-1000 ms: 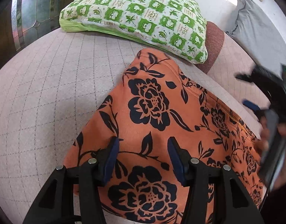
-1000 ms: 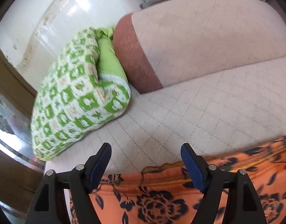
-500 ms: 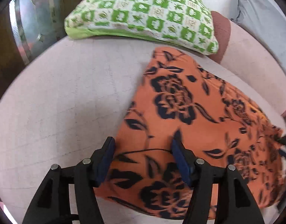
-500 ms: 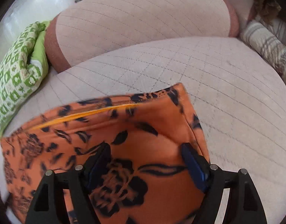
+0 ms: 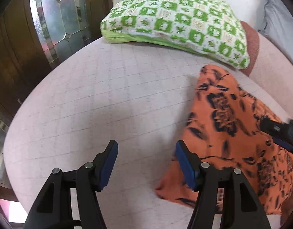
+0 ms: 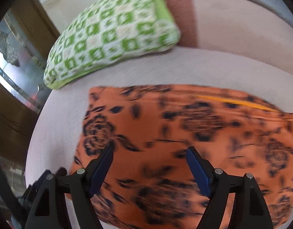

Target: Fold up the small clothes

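the quilted pink cushion [image 5: 100, 103] under your grippers is the biggest thing here, and it is the work surface: broad and flat enough to spread a garment on. it looks like a sofa seat, with a padded backrest [image 6: 240, 24] rising along its far edge. propped at the far edge of the seat, against the brown end of that backrest, is a green-and-white patterned pillow [image 5: 177, 21], which sits clear of the folding area, so it should not get in your way.

the orange floral garment [image 6: 184, 133] lies flat on the seat, toward its right side in the left wrist view, its far corner reaching close to the pillow without clearly touching it. a thin yellow seam line shows near its far edge in the right wrist view. both views are smeared by motion, so finer creases are hard to read.

your right gripper [image 6: 149, 169] hangs over the middle of the cloth with its jaws spread wide and nothing between them. your left gripper [image 5: 146, 164] is off the garment's left edge, over bare cushion, jaws likewise spread and empty, with the cloth's near left corner just beside its right finger. that spacing suggests you are between grasps, and the near left corner looks like the natural next thing to pinch.
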Demonstrator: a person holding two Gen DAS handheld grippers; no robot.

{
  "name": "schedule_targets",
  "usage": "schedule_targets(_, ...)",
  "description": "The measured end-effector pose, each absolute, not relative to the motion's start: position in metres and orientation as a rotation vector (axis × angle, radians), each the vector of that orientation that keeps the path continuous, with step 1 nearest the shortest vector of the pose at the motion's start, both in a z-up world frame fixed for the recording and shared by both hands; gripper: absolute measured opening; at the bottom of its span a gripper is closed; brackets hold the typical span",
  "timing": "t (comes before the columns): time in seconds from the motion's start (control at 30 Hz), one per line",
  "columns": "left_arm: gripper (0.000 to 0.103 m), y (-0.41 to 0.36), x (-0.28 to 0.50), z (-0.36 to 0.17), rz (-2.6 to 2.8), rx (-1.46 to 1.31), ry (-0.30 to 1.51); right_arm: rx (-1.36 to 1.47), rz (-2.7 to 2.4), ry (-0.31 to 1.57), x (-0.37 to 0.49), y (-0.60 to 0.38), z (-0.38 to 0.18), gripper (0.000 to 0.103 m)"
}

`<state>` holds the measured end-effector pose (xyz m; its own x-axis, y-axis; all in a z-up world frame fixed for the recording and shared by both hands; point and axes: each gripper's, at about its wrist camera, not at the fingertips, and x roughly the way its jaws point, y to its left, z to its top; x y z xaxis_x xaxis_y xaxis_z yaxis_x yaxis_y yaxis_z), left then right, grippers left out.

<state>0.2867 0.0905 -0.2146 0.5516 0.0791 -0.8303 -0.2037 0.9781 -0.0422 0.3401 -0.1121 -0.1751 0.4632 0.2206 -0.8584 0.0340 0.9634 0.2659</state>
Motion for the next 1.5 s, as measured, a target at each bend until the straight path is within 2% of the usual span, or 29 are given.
schedule_targets(0.1,0.064,0.095,0.291,-0.227,0.154,-0.100,1.029,0.293,0.083,1.171,0.360,-0.090,-0.211,0.081)
schedule_targets(0.17,0.064,0.091,0.294,-0.238,0.128,-0.048,1.071,0.255,0.035,1.181,0.366,-0.081,-0.229,0.087)
schedule_targets(0.27,0.064,0.085,0.295,-0.242,0.112,0.009,1.081,0.204,0.000,1.171,0.366,-0.069,-0.224,0.089)
schedule_targets(0.5,0.064,0.091,0.272,-0.210,0.119,-0.074,0.929,0.436,0.012,1.022,0.310,-0.133,-0.170,0.088)
schedule_targets(0.67,0.072,0.062,0.243,-0.197,0.069,-0.044,0.846,0.446,-0.096,0.938,0.243,-0.204,-0.146,0.088)
schedule_targets(0.8,0.072,0.028,0.219,-0.195,-0.014,0.004,0.829,0.515,-0.215,0.989,0.203,-0.263,-0.170,0.088)
schedule_targets(0.9,0.073,0.019,0.194,-0.195,-0.032,0.037,0.822,0.605,-0.267,1.158,0.191,-0.296,-0.213,0.088)
schedule_targets(0.97,0.073,0.022,0.181,-0.198,-0.065,-0.005,0.844,0.619,-0.253,1.174,0.183,-0.304,-0.218,0.088)
schedule_targets(1.1,0.073,0.032,0.154,-0.203,-0.091,-0.072,0.869,0.621,-0.216,1.061,0.170,-0.305,-0.176,0.088)
schedule_targets(1.23,0.073,0.046,0.129,-0.198,-0.061,-0.075,0.843,0.511,-0.126,0.903,0.145,-0.289,-0.109,0.088)
schedule_targets(1.43,0.073,0.060,0.091,-0.183,-0.020,-0.053,0.841,0.238,-0.047,0.507,0.035,-0.249,-0.014,0.088)
schedule_targets(1.5,0.073,0.061,0.071,-0.167,-0.010,-0.028,0.780,0.223,-0.036,0.449,0.010,-0.241,-0.009,0.094)
